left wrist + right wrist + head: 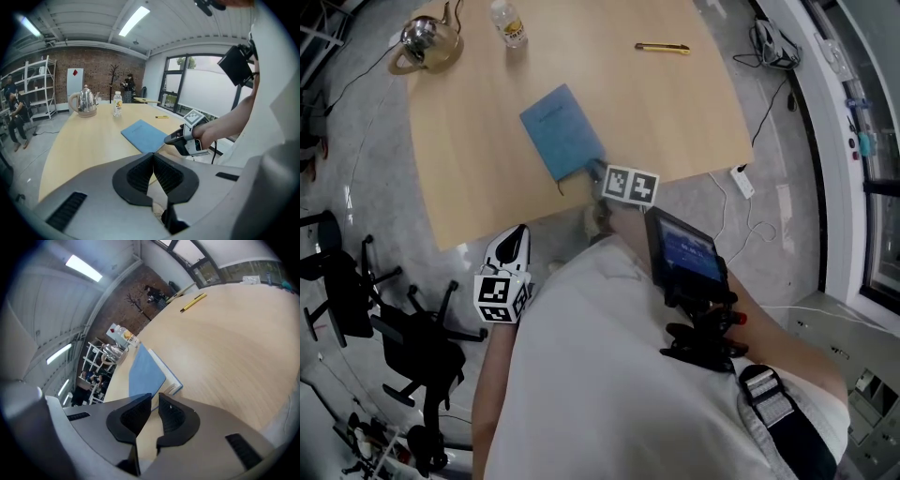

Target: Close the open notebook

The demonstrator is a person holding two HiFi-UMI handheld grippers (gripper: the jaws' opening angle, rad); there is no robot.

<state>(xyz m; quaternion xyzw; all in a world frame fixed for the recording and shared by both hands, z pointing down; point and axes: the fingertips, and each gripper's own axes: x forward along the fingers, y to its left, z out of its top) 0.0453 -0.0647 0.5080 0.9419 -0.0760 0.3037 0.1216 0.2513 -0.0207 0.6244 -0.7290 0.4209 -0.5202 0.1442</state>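
Note:
A blue notebook (562, 131) lies shut and flat on the light wooden table (469, 178), close to its near edge. It also shows in the left gripper view as the notebook (143, 133) and in the right gripper view as the notebook (145, 373), page edges facing right. My right gripper (593, 174) sits at the notebook's near corner, its jaws a narrow gap apart with nothing between them (155, 399). My left gripper (517, 234) hangs off the table below its near edge, jaws together and empty (153, 157). The left gripper view shows the right gripper (171, 139) beside the notebook.
At the table's far end stand a metal kettle (427, 42) and a small bottle (508, 23); a yellow cutter (662, 47) lies far right. Black office chairs (412, 337) stand on the floor at left. Cables and a power strip (742, 181) lie at right.

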